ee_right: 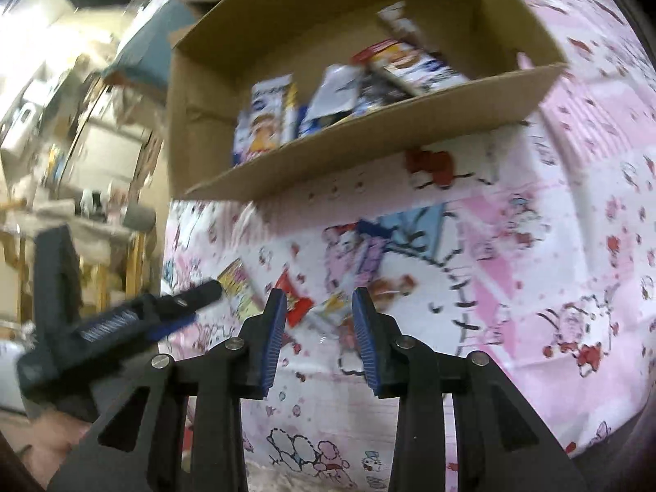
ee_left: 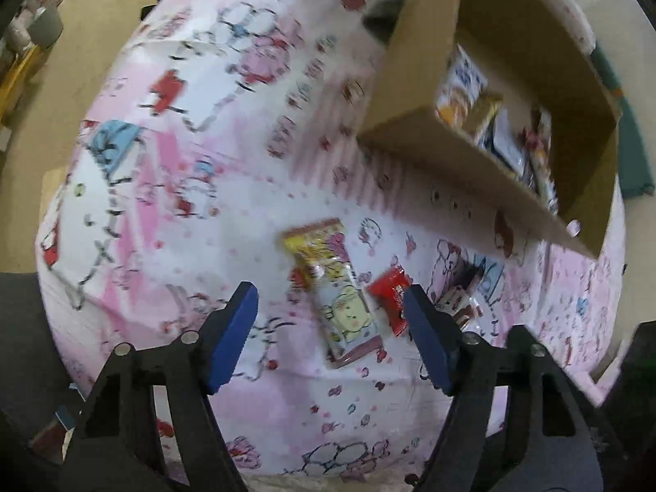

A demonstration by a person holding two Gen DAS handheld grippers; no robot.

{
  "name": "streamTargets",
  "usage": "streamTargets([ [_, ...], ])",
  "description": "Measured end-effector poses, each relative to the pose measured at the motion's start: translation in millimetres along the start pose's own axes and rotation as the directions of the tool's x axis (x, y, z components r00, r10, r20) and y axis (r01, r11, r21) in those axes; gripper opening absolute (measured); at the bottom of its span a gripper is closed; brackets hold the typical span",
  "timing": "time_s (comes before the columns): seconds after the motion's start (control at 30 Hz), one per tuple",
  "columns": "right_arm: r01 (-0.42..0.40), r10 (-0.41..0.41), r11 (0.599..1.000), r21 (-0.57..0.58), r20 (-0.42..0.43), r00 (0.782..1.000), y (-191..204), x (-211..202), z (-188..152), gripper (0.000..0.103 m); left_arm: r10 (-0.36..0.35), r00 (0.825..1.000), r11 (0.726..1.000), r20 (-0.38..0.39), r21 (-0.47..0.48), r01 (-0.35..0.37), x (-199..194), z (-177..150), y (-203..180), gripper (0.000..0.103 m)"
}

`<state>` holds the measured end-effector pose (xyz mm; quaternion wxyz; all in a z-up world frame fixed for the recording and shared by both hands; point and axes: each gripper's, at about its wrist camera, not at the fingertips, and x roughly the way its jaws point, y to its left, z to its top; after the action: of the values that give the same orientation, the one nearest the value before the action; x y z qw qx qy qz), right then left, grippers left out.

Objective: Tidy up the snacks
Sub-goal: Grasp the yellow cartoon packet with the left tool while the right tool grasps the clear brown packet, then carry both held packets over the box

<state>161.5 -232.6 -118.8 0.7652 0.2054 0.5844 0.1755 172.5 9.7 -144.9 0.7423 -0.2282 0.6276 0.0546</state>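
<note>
Your left claw (ee_left: 330, 320) hangs over the tabletop (ee_left: 172, 188), which is covered by a pink cartoon-print cloth, and points steeply down at it. Its blue pads (ee_left: 231, 338) stand fairly wide apart with nothing pressed between them. Seen past the pads, a long yellow snack packet (ee_left: 334, 287) lies flat on the cloth, and a small red snack packet (ee_left: 389, 291) lies just beside it, close to the pad on the picture's right. Next to the red one lies a darker packet (ee_left: 457, 295) (too blurred for you to read its print).

Your right claw (ee_right: 317, 334) is set narrow: its ribbed blue pads (ee_right: 272, 338) stand a modest gap apart and hold nothing. Through that gap you can see the loose packets on the cloth, the red one (ee_right: 297, 299) near the pad on the picture's left and the yellow one (ee_right: 240, 291) further left. From this view your left claw (ee_right: 180, 307) reaches in from the left edge, low over the same spot.

The cardboard box (ee_right: 369, 139) sits on the cloth beyond the loose packets, well apart from them. Several snack packets (ee_right: 266, 115) already lie inside it, leaning and overlapping (the left view shows the same box (ee_left: 463, 172) at upper right). Both pictures are smeared by motion blur.
</note>
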Motion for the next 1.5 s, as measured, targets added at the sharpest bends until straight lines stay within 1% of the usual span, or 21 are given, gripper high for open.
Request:
streamTargets([
  [0.13, 0.010, -0.011, 0.998, 0.057, 0.023, 1.000, -12, -7, 1, 0.037, 0.038, 0.999, 0.998, 0.011, 0.047, -0.039, 10, -2, -15, 0.065],
  [0.23, 0.045, -0.047, 0.995, 0.089, 0.026, 0.999, -24, -9, 2, 0.037, 0.054, 0.998, 0.997, -0.009, 0.063, -0.054, 19, -3, -18, 0.054],
  [0.3, 0.065, -0.066, 0.990, 0.123, 0.006, 0.998, -33, -6, 0, 0.037, 0.078, 0.997, 0.994, -0.005, 0.077, -0.077, 21, -2, -18, 0.052],
  [0.37, 0.045, -0.041, 0.986, 0.163, -0.028, 0.999, -40, -2, -1, 0.037, 0.093, 0.996, 0.993, -0.009, 0.076, -0.092, 24, -3, -14, 0.051],
  [0.4, 0.026, -0.014, 0.980, 0.195, -0.061, 0.998, -44, 6, -2, 0.037, 0.097, 0.995, 0.992, -0.015, 0.081, -0.095, 25, -4, -13, 0.048],
  [0.5, -0.002, 0.032, 0.972, 0.234, -0.124, 0.992, -45, 27, -4, 0.037, 0.114, 0.993, 0.988, -0.015, 0.106, -0.112, 25, -8, -10, 0.048],
  [0.6, 0.051, -0.021, 0.981, 0.189, -0.155, 0.988, -36, 43, -5, 0.037, 0.134, 0.991, 0.982, -0.018, 0.137, -0.130, 27, -13, -10, 0.048],
  [0.67, 0.089, -0.067, 0.985, 0.147, -0.151, 0.986, -29, 47, -5, 0.034, 0.136, 0.991, 0.979, -0.015, 0.157, -0.132, 27, -16, -10, 0.048],
  [0.7, 0.109, -0.092, 0.987, 0.116, -0.143, 0.985, -25, 48, -4, 0.034, 0.136, 0.991, 0.978, -0.012, 0.158, -0.132, 27, -17, -9, 0.041],
  [0.73, 0.120, -0.105, 0.988, 0.099, -0.141, 0.984, -24, 49, -5, 0.031, 0.138, 0.990, 0.977, -0.007, 0.163, -0.135, 27, -18, -7, 0.029],
  [0.77, 0.130, -0.117, 0.988, 0.083, -0.142, 0.983, -23, 50, -6, 0.031, 0.146, 0.989, 0.975, -0.003, 0.171, -0.143, 27, -22, -3, 0.024],
  [0.8, 0.132, -0.122, 0.989, 0.066, -0.139, 0.983, -21, 50, -7, 0.030, 0.139, 0.990, 0.975, -0.001, 0.177, -0.137, 26, -21, -3, 0.024],
  [0.83, 0.140, -0.132, 0.989, 0.051, -0.135, 0.982, -20, 50, -8, 0.020, 0.133, 0.991, 0.975, -0.001, 0.177, -0.131, 25, -21, -3, 0.024],
  [0.87, 0.129, -0.122, 0.991, 0.046, -0.135, 0.983, -20, 49, -8, 0.017, 0.129, 0.992, 0.976, -0.002, 0.177, -0.127, 23, -20, -6, 0.024],
  [0.93, 0.098, -0.088, 0.993, 0.067, -0.135, 0.987, -23, 45, -10, 0.016, 0.114, 0.993, 0.978, -0.007, 0.175, -0.111, 21, -20, -7, 0.024],
  [1.17, 0.019, -0.016, 0.998, 0.063, -0.054, 0.998, -21, 10, -11, 0.016, 0.093, 0.995, 0.977, 0.036, 0.188, -0.098, -5, -25, -5, 0.024],
  [1.23, -0.020, 0.022, 0.996, 0.082, -0.032, 0.999, -23, 0, -11, 0.016, 0.082, 0.995, 0.978, 0.055, 0.187, -0.091, -17, -27, -3, 0.024],
  [1.3, -0.053, 0.053, 0.995, 0.087, -0.006, 0.999, -22, -10, -11, 0.016, 0.034, 0.997, 0.983, 0.074, 0.180, -0.047, -30, -23, -3, 0.024],
  [1.33, -0.073, 0.071, 0.994, 0.085, 0.018, 0.997, -21, -17, -11, 0.016, 0.010, 0.996, 0.983, 0.085, 0.182, -0.025, -36, -22, -3, 0.024],
  [1.4, -0.087, 0.082, 0.994, 0.059, 0.079, 0.993, -17, -34, -8, 0.016, -0.008, 0.991, 0.981, 0.130, 0.195, -0.017, -51, -20, -6, 0.024],
  [1.5, -0.116, 0.112, 0.993, 0.011, 0.172, 0.979, -8, -58, 0, 0.016, -0.052, 0.977, 0.975, 0.205, 0.223, 0.005, -79, -19, -14, 0.024],
])
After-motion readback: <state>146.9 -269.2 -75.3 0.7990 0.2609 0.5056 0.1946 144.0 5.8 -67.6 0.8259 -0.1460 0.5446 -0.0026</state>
